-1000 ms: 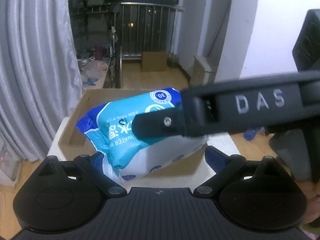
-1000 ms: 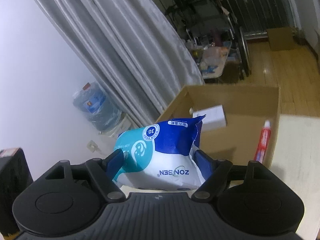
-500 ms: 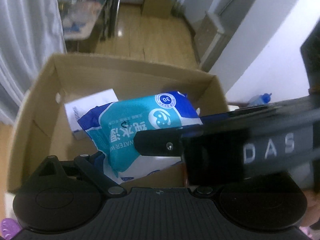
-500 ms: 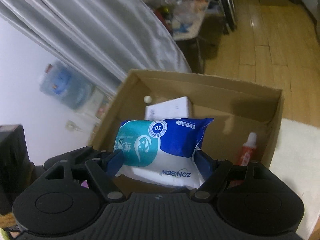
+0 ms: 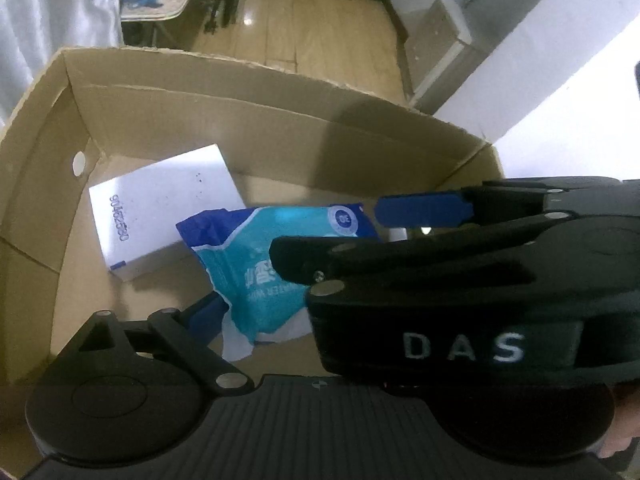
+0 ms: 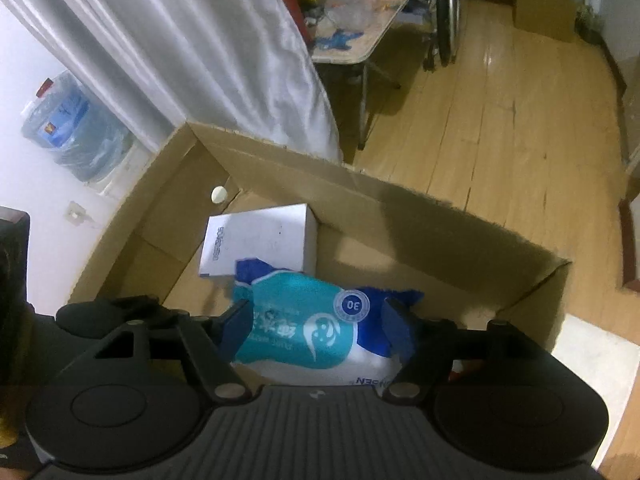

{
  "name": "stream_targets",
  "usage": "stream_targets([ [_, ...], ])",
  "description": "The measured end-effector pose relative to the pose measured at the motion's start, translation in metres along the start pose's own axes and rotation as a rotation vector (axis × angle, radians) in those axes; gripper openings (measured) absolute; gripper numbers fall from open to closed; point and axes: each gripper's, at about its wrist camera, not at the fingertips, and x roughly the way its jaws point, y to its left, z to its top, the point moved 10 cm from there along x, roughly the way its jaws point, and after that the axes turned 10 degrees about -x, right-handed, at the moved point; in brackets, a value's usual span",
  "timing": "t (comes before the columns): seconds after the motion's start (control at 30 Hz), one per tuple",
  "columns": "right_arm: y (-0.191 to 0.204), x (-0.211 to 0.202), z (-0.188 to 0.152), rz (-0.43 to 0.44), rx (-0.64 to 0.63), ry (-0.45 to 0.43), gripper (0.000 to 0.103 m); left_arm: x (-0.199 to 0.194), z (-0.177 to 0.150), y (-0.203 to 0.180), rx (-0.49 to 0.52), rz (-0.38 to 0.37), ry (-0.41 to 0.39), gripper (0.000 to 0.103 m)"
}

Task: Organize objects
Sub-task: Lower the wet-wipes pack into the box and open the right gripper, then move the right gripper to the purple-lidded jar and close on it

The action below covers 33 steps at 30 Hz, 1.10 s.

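Down inside the cardboard box [image 6: 400,196], on its floor beside a white carton [image 6: 256,240] with blue digits too small to read surely: teal and blue wet wipes pack [image 6: 296,312]. Printed on it: round badge "30", Chinese characters, "WATER WI…" partly covered, and "…NSEN" upside down. Clamped at both ends between the blue pads of the right gripper [image 6: 316,328], jaws moderately wide and just now closing. White letters "DAS" on that gripper's body. Left gripper [image 5: 316,308]: one finger [image 5: 200,312] against the pack's corner, other finger hidden, opening impossible to tell.
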Motion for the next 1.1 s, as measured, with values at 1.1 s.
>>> stream_targets([
  [1.1,0.125,-0.167,-0.082,0.348,0.133,-0.386,0.077,-0.22,-0.129,0.144,-0.223,0.126,-0.59,0.102],
])
